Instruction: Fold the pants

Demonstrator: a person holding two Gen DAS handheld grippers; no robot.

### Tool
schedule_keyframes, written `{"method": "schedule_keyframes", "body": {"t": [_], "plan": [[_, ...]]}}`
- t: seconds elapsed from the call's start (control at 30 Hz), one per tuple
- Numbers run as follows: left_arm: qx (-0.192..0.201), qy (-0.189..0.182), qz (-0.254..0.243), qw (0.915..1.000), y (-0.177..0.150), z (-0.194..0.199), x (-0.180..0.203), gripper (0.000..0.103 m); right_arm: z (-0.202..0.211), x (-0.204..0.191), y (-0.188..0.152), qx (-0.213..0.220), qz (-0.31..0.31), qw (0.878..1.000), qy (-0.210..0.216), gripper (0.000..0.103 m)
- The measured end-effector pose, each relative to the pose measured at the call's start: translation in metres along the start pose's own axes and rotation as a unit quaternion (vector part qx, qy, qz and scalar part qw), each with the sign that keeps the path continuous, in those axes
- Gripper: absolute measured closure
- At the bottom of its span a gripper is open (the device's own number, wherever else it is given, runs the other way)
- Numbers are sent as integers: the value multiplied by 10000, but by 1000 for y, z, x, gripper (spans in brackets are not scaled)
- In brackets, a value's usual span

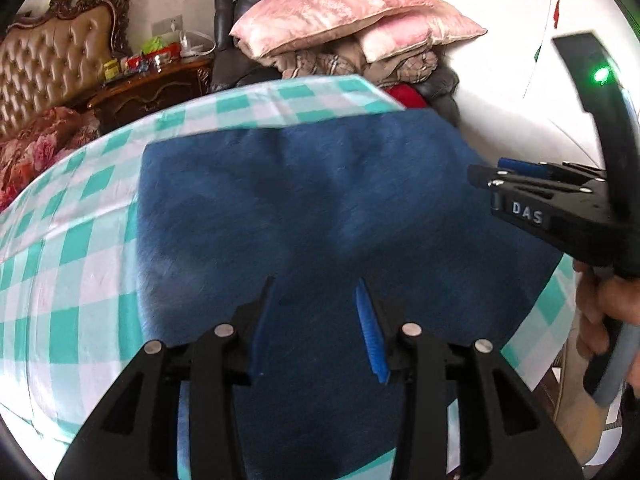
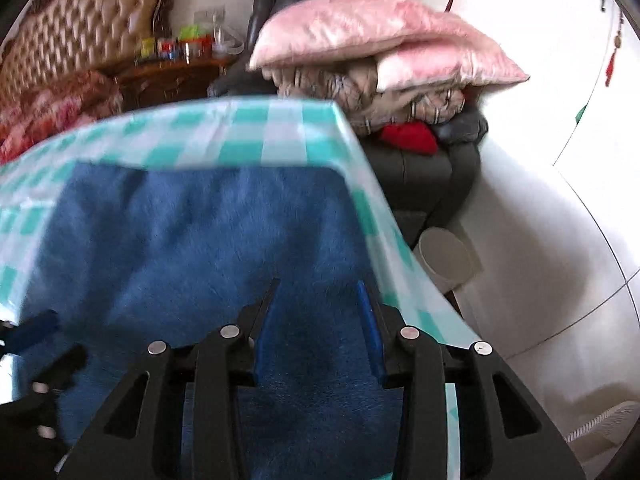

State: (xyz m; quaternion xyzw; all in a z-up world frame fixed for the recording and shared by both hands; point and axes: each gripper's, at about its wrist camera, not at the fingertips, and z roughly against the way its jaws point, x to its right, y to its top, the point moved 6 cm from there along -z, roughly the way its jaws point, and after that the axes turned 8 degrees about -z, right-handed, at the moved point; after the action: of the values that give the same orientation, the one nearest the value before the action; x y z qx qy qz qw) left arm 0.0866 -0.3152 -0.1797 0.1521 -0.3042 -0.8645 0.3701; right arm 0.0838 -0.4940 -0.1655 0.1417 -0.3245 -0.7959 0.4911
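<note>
The left gripper (image 1: 316,308) has its jaws apart with nothing between them, hanging over the near part of the blue pants (image 1: 304,208). The right gripper (image 2: 318,308) likewise has its jaws apart and empty above the pants, near their right edge. Seen from the left wrist, the right gripper's black body bears the white letters "DAS", under a green light; a hand (image 1: 600,312) holds its handle.

The pants lie spread flat on a counter covered by a teal-and-white checked cloth (image 1: 64,248). Beyond the cloth's far edge, two pink pillows (image 1: 340,12) sit on a heap of plaid bedding in a dark armchair (image 2: 432,172). Left of the armchair stands a wooden nightstand (image 1: 152,92) carrying small packets, then a tufted headboard (image 1: 52,52). A round white bin (image 2: 446,256) stands beside the counter's right edge.
</note>
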Motion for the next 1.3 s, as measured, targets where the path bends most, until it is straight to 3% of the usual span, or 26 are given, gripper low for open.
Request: {"method": "schedule_keyframes", "body": {"t": [0.47,0.6,0.77,0.87,1.03,1.17,1.3], "plan": [[-119,250,405,9988,-24,17,-52,62,-13,0,-11,-101,-11,9999,-109,67],[-28,496,683,9964,-17,24,-75,62,-14,2,-12,-116,-32,9999,-79,67],[227,372,708,9965,6,31,-87,61,-14,3,-11,-126,-42,9999,-64,66],[223,332,456,9982,23,18,-82,59,-14,3,-11,-135,-57,9999,-49,66],[-211,242,403,9987,48,-23,-92,60,-14,4,-11,-170,-58,9998,-20,66],[-537,337,421,9971,50,-51,-103,58,-14,4,-11,-188,-42,9998,-26,66],[-586,296,460,9968,48,-59,-107,58,-13,5,-12,-206,-34,9998,-11,66]]}}
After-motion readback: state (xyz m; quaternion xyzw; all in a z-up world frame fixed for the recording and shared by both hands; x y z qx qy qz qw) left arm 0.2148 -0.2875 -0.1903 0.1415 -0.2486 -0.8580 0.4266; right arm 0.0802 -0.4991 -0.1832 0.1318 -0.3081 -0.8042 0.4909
